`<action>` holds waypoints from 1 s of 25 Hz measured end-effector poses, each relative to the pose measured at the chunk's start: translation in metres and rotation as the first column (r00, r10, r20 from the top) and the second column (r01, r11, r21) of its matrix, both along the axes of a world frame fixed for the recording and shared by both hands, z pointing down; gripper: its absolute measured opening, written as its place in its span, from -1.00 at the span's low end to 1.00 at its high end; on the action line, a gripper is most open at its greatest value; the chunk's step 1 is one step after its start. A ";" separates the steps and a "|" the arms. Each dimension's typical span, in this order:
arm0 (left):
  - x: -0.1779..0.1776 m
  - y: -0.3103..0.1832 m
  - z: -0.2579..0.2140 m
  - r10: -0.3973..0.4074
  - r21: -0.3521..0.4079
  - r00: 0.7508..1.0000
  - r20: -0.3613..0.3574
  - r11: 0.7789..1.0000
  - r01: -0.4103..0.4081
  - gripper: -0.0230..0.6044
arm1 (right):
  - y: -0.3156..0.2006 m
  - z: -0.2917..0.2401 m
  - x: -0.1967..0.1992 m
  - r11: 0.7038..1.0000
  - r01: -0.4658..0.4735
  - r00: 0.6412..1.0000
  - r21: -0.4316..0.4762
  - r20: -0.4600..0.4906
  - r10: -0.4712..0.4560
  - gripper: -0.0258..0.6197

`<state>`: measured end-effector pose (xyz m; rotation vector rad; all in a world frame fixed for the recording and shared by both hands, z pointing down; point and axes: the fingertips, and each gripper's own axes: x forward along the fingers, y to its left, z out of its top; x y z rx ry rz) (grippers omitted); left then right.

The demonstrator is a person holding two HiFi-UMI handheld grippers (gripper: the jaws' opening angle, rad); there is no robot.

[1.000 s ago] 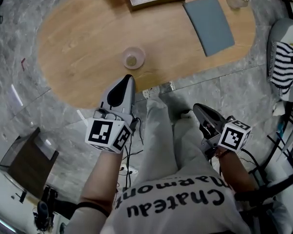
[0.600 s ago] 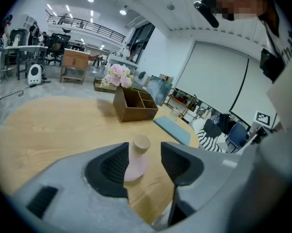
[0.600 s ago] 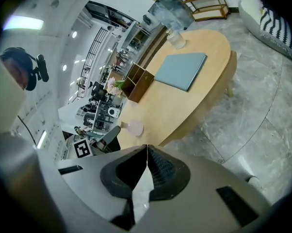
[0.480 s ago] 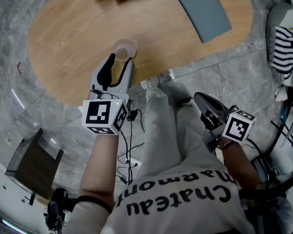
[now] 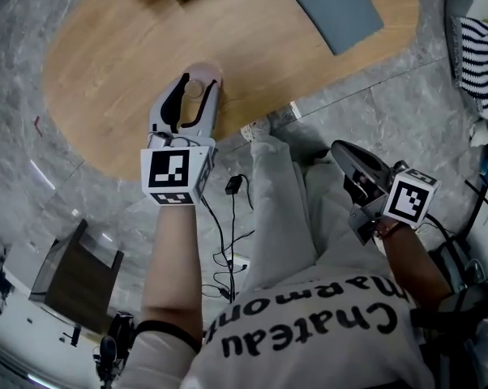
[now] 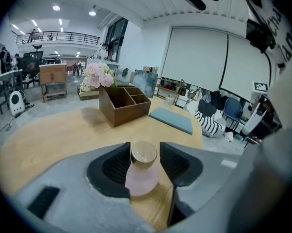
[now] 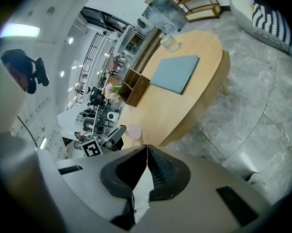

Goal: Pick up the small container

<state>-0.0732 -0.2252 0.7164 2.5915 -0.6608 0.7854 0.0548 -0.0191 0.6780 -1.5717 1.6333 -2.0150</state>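
The small container [image 5: 197, 90] is a pale pink jar with a round wooden lid [image 6: 144, 152]. It stands near the front edge of the oval wooden table [image 5: 106, 63]. My left gripper [image 5: 200, 81] reaches over that edge and is open, one jaw on each side of the jar [image 6: 142, 178]. Its jaws have just been closing a little, and a thin gap still shows beside the lid. My right gripper [image 5: 343, 149] is shut and empty, held low over the person's lap, away from the table; its pads meet [image 7: 146, 147].
A blue-grey mat [image 5: 329, 2] lies at the table's far right. A wooden divided box [image 6: 124, 103] and pink flowers [image 6: 97, 75] stand at the back. A glass [image 7: 170, 42] sits at the far end. A striped cushion [image 5: 477, 47] and floor cables [image 5: 232, 186] lie nearby.
My left gripper was shut short of the jar; it has opened and moved forward and down, so its jaws now flank the jar. The right gripper has stayed put.
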 end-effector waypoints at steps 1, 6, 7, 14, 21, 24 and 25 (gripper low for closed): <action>0.003 0.000 0.002 0.018 0.000 1.000 -0.003 1.000 -0.018 -0.33 | 0.001 0.001 0.002 1.000 -0.001 1.000 -0.004 -0.003 0.001 -0.88; 0.015 0.001 0.011 0.086 0.022 0.996 0.016 0.996 -0.086 -0.25 | 0.006 0.005 0.013 1.000 -0.022 1.000 -0.012 -0.008 0.022 -0.88; 0.015 0.000 0.013 0.094 0.027 0.995 0.023 0.995 -0.095 -0.25 | 0.006 0.005 0.013 1.000 -0.025 1.000 -0.014 -0.007 0.025 -0.88; 0.016 -0.009 0.016 0.123 0.060 0.990 0.076 0.990 -0.127 -0.42 | 0.008 0.007 0.016 0.999 -0.038 0.999 -0.016 -0.005 0.038 -0.88; 0.016 -0.012 0.017 0.117 0.086 0.991 0.067 0.989 -0.123 -0.45 | 0.007 0.001 0.020 0.999 -0.042 0.999 -0.011 -0.011 0.042 -0.88; 0.016 -0.010 0.017 0.109 0.106 0.989 0.103 0.987 -0.120 -0.49 | 0.009 -0.008 0.027 0.999 -0.045 0.999 0.002 -0.022 0.045 -0.88; 0.017 -0.010 0.017 0.105 0.114 0.987 0.119 0.986 -0.118 -0.53 | 0.009 -0.011 0.030 0.999 -0.048 0.998 0.006 -0.028 0.048 -0.88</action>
